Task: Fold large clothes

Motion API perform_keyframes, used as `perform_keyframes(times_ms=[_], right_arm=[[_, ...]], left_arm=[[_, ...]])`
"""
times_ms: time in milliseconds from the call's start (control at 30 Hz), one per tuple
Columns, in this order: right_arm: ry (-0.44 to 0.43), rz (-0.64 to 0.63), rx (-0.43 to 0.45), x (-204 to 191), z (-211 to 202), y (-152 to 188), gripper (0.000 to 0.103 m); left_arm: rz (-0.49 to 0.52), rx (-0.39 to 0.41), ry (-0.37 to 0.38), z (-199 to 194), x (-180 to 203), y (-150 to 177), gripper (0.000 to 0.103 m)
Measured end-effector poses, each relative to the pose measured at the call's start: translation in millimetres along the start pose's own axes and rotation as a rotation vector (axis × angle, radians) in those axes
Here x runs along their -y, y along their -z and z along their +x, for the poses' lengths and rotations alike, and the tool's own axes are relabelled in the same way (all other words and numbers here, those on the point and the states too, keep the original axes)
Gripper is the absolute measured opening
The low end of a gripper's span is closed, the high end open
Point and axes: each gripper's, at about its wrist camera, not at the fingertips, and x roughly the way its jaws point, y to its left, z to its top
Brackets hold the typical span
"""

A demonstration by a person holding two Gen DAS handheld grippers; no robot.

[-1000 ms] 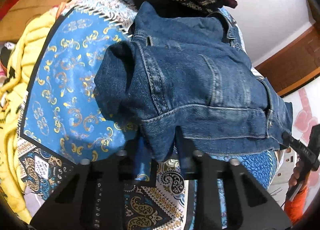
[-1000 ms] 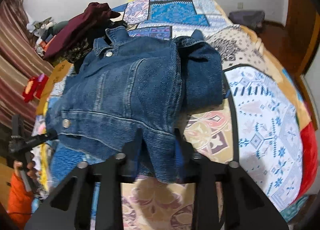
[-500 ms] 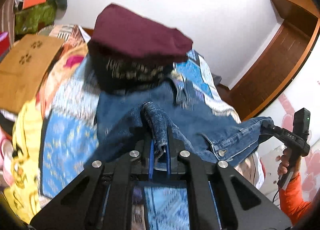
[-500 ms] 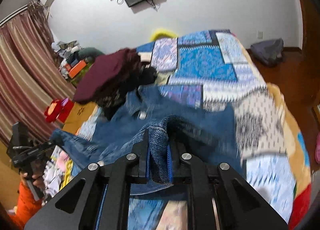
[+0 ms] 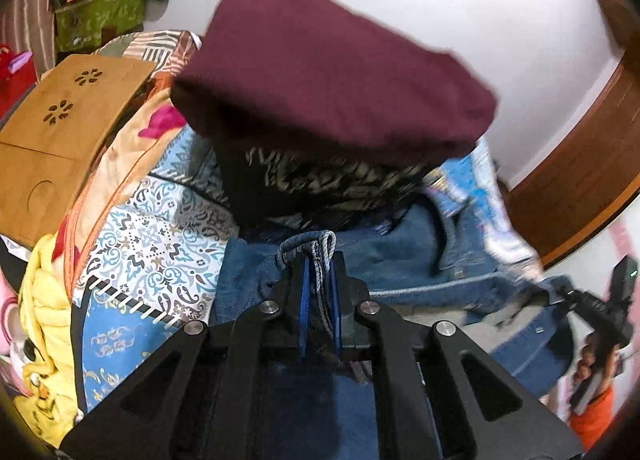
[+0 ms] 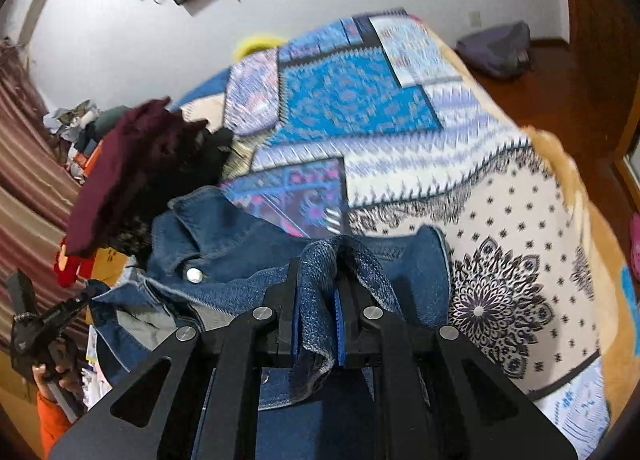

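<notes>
A blue denim jacket (image 5: 404,256) lies on a patterned bedspread (image 6: 360,100). My left gripper (image 5: 318,280) is shut on a bunched fold of the jacket's hem and holds it lifted. My right gripper (image 6: 316,300) is shut on the other hem corner of the denim jacket (image 6: 224,244), also lifted, with its collar and a metal button showing to the left. Each gripper appears in the other's view: the right gripper (image 5: 576,300) at the right edge, the left gripper (image 6: 76,304) at the left edge, both pinching denim.
A pile of folded clothes with a maroon garment (image 5: 332,72) on top sits just beyond the jacket's collar; it also shows in the right wrist view (image 6: 120,176). A wooden lap table (image 5: 56,132) and yellow blanket (image 5: 44,300) lie at left. A dark bag (image 6: 496,48) sits on the floor.
Both grippers have closed on the jacket's lower edge and carried it up and forward toward the collar. The views have tilted from looking down to looking across the bed.
</notes>
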Motion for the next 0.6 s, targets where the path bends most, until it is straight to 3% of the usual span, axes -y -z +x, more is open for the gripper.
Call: perform_keyframes(times_ms=[200,267,400,533,600], right_arm=[[-0.046,0.1,-0.063,22.0,10.7,1.9,0.015],[-0.037,0.098,-0.077,22.2,8.6,2.0,0.018],[0.071,0.01,-0.043,8.6,-13.7,3.1,0.027],[0.101,-0.062,0.019,-1.5,-43.3,6.5,0.038],[0.107,-0.094,0.03,-6.2,-52.0,10.3,0.039]], left_arm=[[0.092,-0.034,-0.079,16.9,6.2,11.8,0.014],[0.111,-0.042,-0.091,13.2,9.2,14.4,0.024],[0.141,-0.021,-0.113,-4.2,13.9,14.8,0.035],[0.169,0.023,-0.105,-33.0,22.7,19.0,0.042],[0.19,0.031,-0.105,-41.0,27.7,22.2,0.042]])
